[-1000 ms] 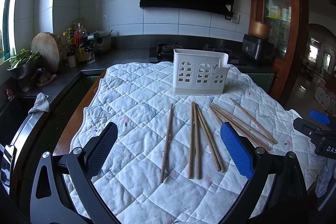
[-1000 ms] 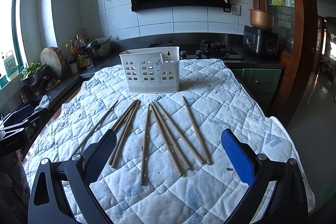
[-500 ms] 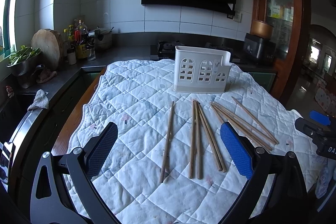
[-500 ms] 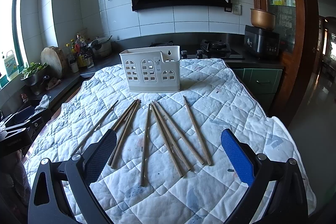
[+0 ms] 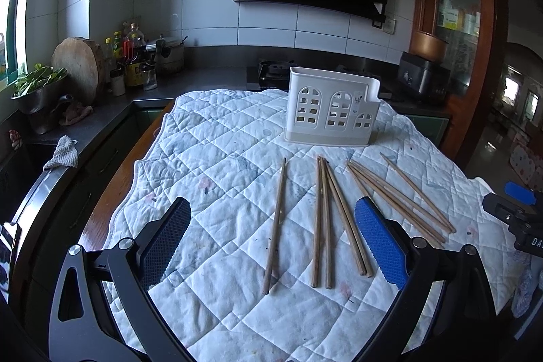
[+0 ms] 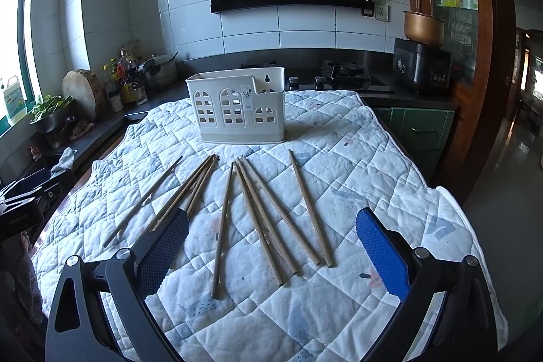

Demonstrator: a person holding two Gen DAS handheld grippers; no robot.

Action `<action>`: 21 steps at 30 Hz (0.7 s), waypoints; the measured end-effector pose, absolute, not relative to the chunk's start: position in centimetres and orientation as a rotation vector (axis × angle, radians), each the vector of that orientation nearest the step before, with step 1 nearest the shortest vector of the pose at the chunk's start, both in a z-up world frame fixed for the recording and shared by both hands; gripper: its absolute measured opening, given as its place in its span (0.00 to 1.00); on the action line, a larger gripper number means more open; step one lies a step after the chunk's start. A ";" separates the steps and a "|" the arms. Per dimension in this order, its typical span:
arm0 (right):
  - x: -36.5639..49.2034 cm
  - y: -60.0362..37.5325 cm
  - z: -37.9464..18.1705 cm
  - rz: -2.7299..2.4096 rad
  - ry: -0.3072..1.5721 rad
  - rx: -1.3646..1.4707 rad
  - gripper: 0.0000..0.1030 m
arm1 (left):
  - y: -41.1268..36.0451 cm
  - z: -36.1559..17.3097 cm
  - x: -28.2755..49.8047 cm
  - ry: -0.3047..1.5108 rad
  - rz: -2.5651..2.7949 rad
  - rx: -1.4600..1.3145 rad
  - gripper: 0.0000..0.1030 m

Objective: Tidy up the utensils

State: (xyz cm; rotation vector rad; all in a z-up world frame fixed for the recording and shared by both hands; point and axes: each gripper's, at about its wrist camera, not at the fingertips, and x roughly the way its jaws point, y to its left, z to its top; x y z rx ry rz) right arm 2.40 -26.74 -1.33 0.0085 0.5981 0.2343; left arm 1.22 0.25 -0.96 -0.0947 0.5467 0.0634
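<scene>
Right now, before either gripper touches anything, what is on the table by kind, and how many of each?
Wooden chopsticks: 10 (some lie bunched, so this count is approximate)
White utensil holder: 1
Quilted cloth: 1
Total: 12
</scene>
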 end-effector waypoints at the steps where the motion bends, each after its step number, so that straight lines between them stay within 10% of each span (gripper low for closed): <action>1: 2.5 -27.0 -1.6 0.232 0.604 0.009 0.91 | 0.4 -1.1 1.3 0.550 0.066 -0.096 0.93; 21: 7.0 -30.1 -7.3 0.240 0.782 0.021 0.42 | 1.5 -6.9 4.5 0.728 -0.011 -0.133 0.51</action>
